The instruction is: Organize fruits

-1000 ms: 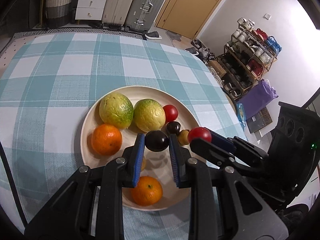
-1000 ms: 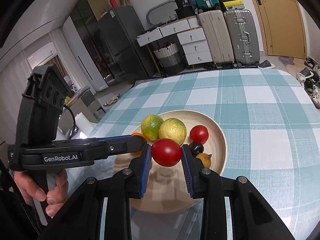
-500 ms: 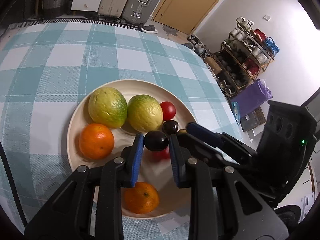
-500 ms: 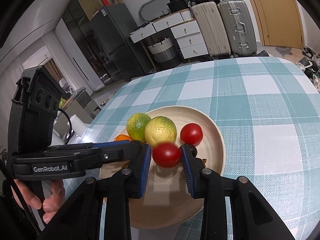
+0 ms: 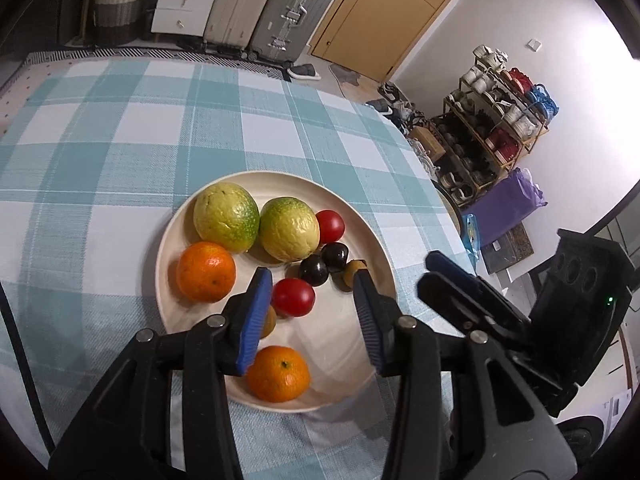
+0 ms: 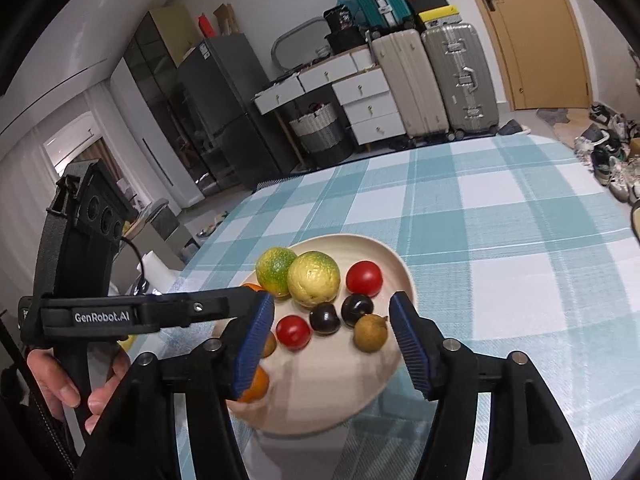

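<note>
A cream plate (image 5: 340,344) on the checked tablecloth holds the fruit: two green-yellow citrus (image 5: 226,216), two oranges (image 5: 206,271), two red tomatoes, two dark plums and small brown fruits. My left gripper (image 5: 312,320) hovers over the plate's near side, jaws opening and gripping nothing. A tomato (image 5: 293,297) and a dark plum (image 5: 314,270) lie loose on the plate just beyond its pads. My right gripper (image 6: 332,344) is likewise opening and empty, above the tomato (image 6: 294,332), the plums (image 6: 325,318) and a brown fruit (image 6: 371,333). Each gripper shows in the other's view.
The tablecloth (image 5: 120,128) stretches to the far and left sides. A person's hand (image 6: 60,380) grips the left tool's handle. Off the table are suitcases (image 6: 460,80), white drawers (image 6: 368,108), a woven basket (image 5: 120,0) and a shoe rack (image 5: 488,128).
Both grippers opened. The left let go of the dark plum, which now lies beside the other plum. The right let go of the red tomato, which now rests on the plate.
</note>
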Tool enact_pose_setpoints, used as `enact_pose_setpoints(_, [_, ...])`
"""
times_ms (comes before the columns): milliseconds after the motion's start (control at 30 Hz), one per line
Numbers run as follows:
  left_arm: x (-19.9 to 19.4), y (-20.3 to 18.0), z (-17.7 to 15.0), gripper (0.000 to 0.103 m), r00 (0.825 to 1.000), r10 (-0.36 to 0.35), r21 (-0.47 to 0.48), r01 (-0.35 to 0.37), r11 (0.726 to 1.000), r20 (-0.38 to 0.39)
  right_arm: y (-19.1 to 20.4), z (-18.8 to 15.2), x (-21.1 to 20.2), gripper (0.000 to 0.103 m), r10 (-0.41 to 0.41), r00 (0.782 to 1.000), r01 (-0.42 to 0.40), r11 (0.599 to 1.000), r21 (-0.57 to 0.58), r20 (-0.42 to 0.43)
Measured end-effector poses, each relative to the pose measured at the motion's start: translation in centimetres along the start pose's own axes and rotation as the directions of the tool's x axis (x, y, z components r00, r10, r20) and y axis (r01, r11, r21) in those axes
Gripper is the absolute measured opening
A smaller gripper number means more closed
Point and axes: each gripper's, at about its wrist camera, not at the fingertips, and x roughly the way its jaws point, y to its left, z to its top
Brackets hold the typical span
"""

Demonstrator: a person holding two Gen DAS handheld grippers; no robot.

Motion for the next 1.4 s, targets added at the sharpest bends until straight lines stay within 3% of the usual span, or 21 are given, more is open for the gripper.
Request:
enact_pose_setpoints(67, [-0.8,-0.3,-0.3,0.042,1.000,0.020,0.008,-0.020,1.000,0.012,0.1,-0.1,-0.9,0.067,-0.002,1.000,0.002,1.000,0.002,0.020])
enact_pose_setpoints(200, [-2.3,-0.8,-0.8,0.059,0.998,0.058,-0.005,-0.058,0.998,0.024,0.7,-0.1,-2.6,0.068,-0.009,0.999,0.009,1.000,-0.009,0.052])
enact_pose_setpoints(567, [-7.8,-4.1,-3.1,0.076,0.975,0.129,0.106,-0.150,0.983,0.183,3.5,-0.5,-6.5,0.084,-0.013,0.991,0.023,0.997,-0.071,0.129])
enact_pose_setpoints(633, [-8.9,-4.7,-3.6,0.082,0.964,0.146,0.122,-0.177,0.977,0.224,4.0,-0.6,-7.2,0.087,-0.010,0.989,0.022,0.996,-0.081,0.146])
enact_pose_setpoints(800, [-11.8,-5.4,-4.7,0.087,0.932,0.161,0.142,-0.216,0.966,0.324,5.2,-0.8,-8.8,0.094,-0.009,0.982,0.028,0.995,-0.100,0.189])
enact_pose_setpoints(933, [-13.7,-5.5,-5.6,0.101,0.900,0.191,0.132,-0.260,0.957,0.391,6.1,-1.2,-9.9,0.098,-0.002,0.979,0.026,0.993,-0.115,0.206])
enact_pose_setpoints(1233, [-16.1,-6.1,-8.2,0.102,0.813,0.220,0.152,-0.351,0.924,0.540,7.7,-2.4,-11.6,0.103,-0.006,0.962,0.051,0.986,-0.159,0.273])
enact_pose_setpoints(1400, [-16.3,-6.0,-9.7,0.102,0.784,0.231,0.151,-0.381,0.912,0.577,8.2,-3.5,-11.7,0.103,-0.028,0.951,0.089,0.978,-0.188,0.307])
